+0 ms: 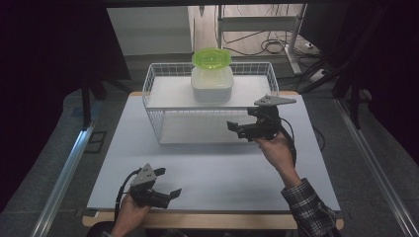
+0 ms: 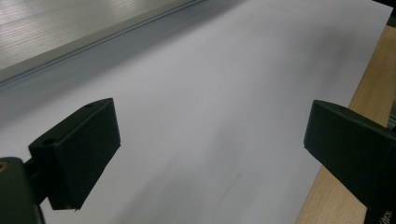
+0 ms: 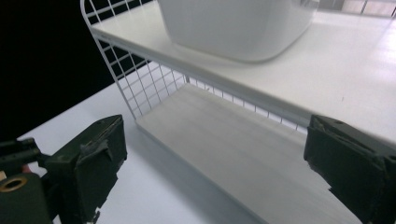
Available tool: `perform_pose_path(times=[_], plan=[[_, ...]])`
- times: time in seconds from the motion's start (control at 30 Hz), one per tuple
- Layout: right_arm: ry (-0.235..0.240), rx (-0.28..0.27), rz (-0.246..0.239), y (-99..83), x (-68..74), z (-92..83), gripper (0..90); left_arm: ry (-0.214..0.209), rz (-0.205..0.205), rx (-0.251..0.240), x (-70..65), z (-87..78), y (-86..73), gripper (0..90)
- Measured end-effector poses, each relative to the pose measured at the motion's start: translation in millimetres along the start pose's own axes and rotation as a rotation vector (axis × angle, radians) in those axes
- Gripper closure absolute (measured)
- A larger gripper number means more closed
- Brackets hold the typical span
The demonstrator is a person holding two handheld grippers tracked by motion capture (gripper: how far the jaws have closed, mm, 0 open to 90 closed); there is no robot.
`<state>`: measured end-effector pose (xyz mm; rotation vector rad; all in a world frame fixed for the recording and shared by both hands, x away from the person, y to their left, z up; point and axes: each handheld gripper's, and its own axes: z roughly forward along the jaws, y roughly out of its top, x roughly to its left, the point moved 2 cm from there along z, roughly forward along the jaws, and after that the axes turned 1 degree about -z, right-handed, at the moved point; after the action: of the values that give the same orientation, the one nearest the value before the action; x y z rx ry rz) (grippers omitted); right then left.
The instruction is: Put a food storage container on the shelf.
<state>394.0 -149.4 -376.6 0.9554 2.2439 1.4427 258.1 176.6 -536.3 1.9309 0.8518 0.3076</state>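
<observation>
A white wire rack [image 1: 154, 81] with two shelves stands at the back of the white table top [image 1: 217, 173]. On its upper shelf [image 3: 336, 70] sits a white tub [image 1: 212, 85] with a bright green lid [image 1: 211, 58]; the tub's base [image 3: 233, 28] is close in the right gripper view. My right gripper [image 1: 240, 119] hovers at the rack's front right, pointing toward the lower shelf [image 3: 233, 140]. It is open [image 3: 215, 158] with nothing between its jaws. My left gripper [image 1: 168, 182] stays low near the front left edge, open [image 2: 210, 140] over bare table.
The table's wooden edge [image 2: 369, 79] runs along the front and beside the left gripper. Metal rails [image 1: 64, 173] lie on the floor at both sides. Cables [image 1: 272, 47] and a frame stand behind the rack.
</observation>
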Motion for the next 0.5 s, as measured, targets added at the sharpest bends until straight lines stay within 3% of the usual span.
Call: perform_pose_path(times=[0.5], plan=[[0.005,0.051,-0.044,-49.9,-3.3,-3.9,2.8,0.006,-0.002,0.01,1.0,-2.2,-0.5,3.2]])
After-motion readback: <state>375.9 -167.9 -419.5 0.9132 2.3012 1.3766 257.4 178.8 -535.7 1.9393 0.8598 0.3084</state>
